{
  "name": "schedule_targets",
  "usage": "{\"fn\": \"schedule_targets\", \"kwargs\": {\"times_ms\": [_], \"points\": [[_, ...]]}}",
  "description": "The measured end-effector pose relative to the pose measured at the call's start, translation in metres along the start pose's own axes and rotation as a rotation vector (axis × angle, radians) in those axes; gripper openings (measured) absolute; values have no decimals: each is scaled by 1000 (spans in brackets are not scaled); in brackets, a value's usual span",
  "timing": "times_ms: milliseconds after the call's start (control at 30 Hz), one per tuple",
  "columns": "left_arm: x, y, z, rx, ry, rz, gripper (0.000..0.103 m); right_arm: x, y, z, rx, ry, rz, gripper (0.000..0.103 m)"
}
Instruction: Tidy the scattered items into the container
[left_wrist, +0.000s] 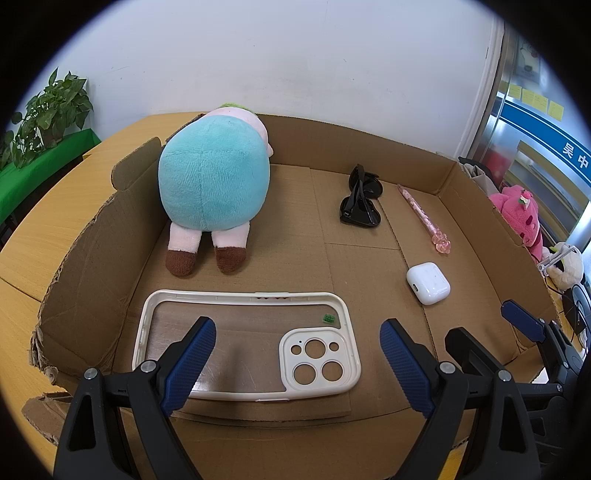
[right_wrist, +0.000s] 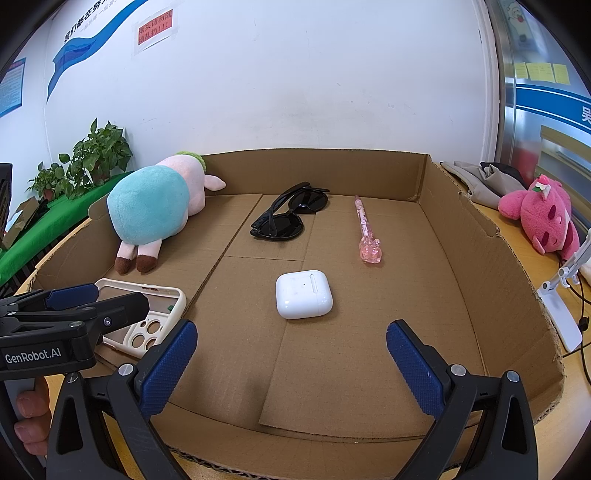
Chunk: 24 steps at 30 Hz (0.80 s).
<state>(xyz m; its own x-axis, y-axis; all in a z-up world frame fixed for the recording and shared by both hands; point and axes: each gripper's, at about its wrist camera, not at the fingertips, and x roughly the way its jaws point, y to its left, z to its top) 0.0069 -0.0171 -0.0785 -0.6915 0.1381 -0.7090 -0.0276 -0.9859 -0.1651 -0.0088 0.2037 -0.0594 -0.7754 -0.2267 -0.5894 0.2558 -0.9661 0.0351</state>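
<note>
Inside one cardboard box (right_wrist: 461, 236) lie five things: one plush toy (right_wrist: 155, 210) with a teal body, one pair of black sunglasses (right_wrist: 291, 216), one pink pen (right_wrist: 365, 236), one white earbud case (right_wrist: 303, 294) and one cream phone case (left_wrist: 243, 343); outside the box sits one pink plush toy (right_wrist: 539, 218), and two hand-held grippers, left (left_wrist: 297, 354) and right (right_wrist: 291, 354), show
</note>
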Motion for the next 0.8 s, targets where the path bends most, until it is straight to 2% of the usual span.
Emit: {"fn": "schedule_targets", "kwargs": {"times_ms": [800], "points": [[-3, -1, 1, -1, -6, 8, 91, 0, 0, 3, 1, -6, 2, 103]]}}
